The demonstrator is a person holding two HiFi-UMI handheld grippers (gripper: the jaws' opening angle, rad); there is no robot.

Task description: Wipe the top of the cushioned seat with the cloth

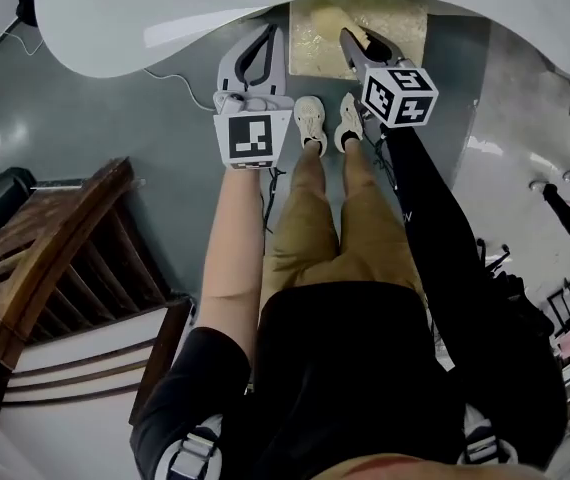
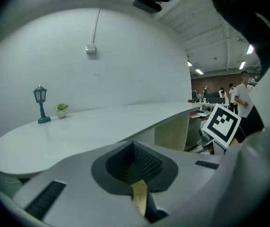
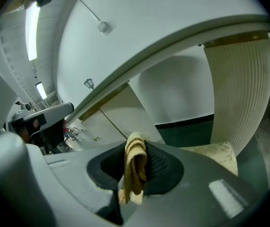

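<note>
counter [image 1: 165, 18]: the largest thing here. in the head view its white top hides the far part of the seat. the left gripper view looks across its top, and the right gripper view looks along its underside.
wooden chair [image 1: 55, 258]: to my left, cut off by the edge of the head view.
cushioned seat [image 1: 405, 28]: pale yellow and patterned, low under the counter's edge just past my shoes [image 1: 310, 123]. only one corner shows in the right gripper view.
left hand-held gripper [image 1: 268, 33]: jaws drawn together, held just beside the seat's left edge. its own view shows a yellowish sliver in the slit, and i cannot tell what it is.
right hand-held gripper [image 1: 351, 40]: clamped on the cloth, over the near left part of the seat. i cannot tell whether it touches the seat.
cloth [image 3: 135, 167]: yellow and bunched, standing up between my right jaws. it is clear only in the right gripper view and hard to make out in the head view.
lamp [image 2: 40, 104] and potted plant [image 2: 61, 109]: side by side at the counter's far end. the plant shows in the left gripper view only.
</note>
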